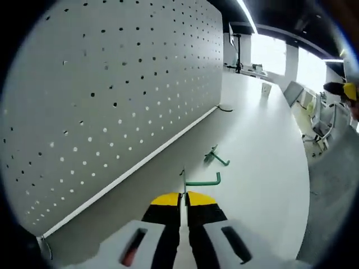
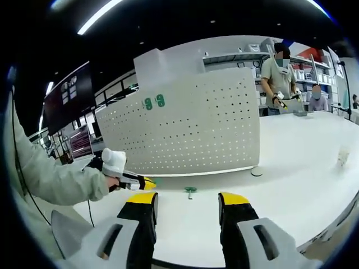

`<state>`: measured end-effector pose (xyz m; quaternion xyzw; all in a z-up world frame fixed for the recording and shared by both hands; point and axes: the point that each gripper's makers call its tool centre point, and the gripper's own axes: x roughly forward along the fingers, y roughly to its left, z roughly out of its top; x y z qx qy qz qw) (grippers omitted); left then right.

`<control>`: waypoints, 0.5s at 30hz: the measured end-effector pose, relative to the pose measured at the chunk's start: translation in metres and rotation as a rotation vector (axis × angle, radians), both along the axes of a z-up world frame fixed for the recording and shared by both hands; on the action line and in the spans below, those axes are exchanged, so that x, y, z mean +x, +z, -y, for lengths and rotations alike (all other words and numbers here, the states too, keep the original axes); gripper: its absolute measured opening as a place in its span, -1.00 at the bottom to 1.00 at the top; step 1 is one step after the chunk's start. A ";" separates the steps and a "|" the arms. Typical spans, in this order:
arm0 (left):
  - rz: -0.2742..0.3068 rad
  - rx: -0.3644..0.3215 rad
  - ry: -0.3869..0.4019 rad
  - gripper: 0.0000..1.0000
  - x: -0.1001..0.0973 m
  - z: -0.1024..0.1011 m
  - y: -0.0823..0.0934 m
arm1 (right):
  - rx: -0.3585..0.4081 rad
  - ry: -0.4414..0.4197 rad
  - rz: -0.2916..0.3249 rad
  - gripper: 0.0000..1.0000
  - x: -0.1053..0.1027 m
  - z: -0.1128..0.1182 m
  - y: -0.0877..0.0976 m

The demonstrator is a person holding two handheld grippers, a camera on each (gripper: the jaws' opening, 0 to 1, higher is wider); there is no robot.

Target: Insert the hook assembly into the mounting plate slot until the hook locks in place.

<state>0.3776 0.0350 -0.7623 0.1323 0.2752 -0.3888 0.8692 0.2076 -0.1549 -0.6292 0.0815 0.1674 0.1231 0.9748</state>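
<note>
My left gripper (image 1: 184, 198) is shut on a green hook (image 1: 203, 181), whose bar sticks out to the right just past the yellow jaw tips. A second green hook (image 1: 215, 157) lies loose on the white table beyond it. The white perforated mounting plate (image 1: 112, 84) stands upright along the left. In the right gripper view the plate (image 2: 185, 131) faces me with two green hooks (image 2: 154, 102) hung near its top left. My right gripper (image 2: 188, 204) is open over the table, nothing between its jaws. The loose hook (image 2: 190, 191) lies just ahead. A hand holds the left gripper (image 2: 143, 182) at left.
A small dark item (image 1: 224, 108) lies at the plate's far end. A round disc (image 2: 257, 171) rests near the plate's right corner and a small cup (image 2: 342, 156) stands far right. A person (image 2: 277, 75) stands behind the table (image 2: 303, 168). My sleeve (image 2: 50, 179) fills the left.
</note>
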 end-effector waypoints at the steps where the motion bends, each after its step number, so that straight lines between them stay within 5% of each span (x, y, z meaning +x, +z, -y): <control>1: 0.007 -0.016 0.008 -0.94 -0.005 -0.001 0.005 | 0.001 0.004 0.000 -0.17 0.000 -0.001 -0.001; 9: 0.037 -0.217 0.091 -0.94 -0.035 -0.003 0.050 | 0.007 0.048 0.007 -0.17 -0.002 -0.016 0.000; 15: 0.076 -0.298 0.120 -0.94 -0.061 -0.011 0.077 | 0.005 0.092 0.026 -0.17 -0.001 -0.030 0.007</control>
